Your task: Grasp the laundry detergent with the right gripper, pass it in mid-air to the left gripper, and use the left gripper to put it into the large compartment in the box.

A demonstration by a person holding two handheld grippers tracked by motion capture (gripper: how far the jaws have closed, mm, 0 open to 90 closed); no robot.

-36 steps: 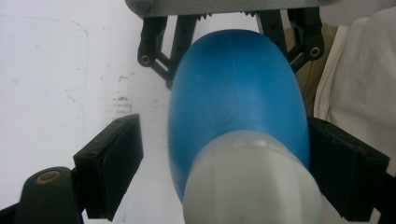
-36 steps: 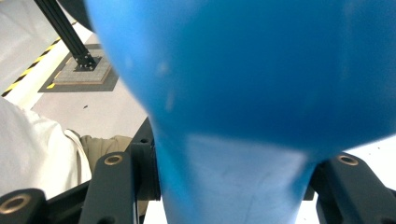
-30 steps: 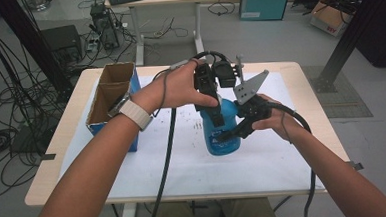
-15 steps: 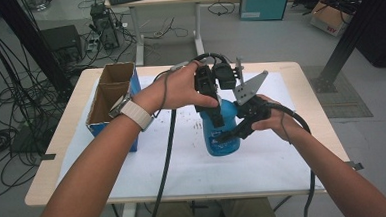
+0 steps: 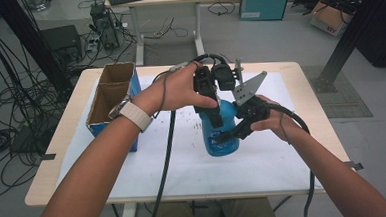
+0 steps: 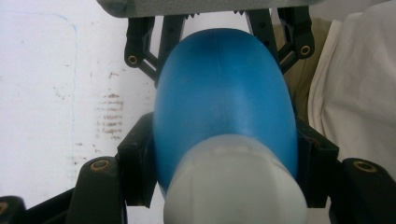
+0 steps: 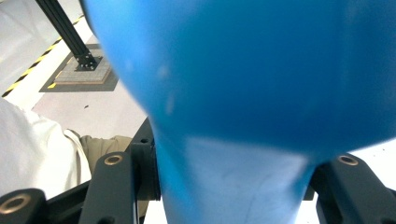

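Blue bottle is stood upright on the white sheet covering the table, near the middle, slightly toward the far edge. It is clamped from above by the left gripper, whose jaws have just been closing and are now pressed against the bottle's sides below its whitish cap. From the right edge's side, the bottle is pinched lower on its body by the right gripper, pads tight on the blue plastic. An open cardboard box is seen near the left edge, well apart from the bottle.
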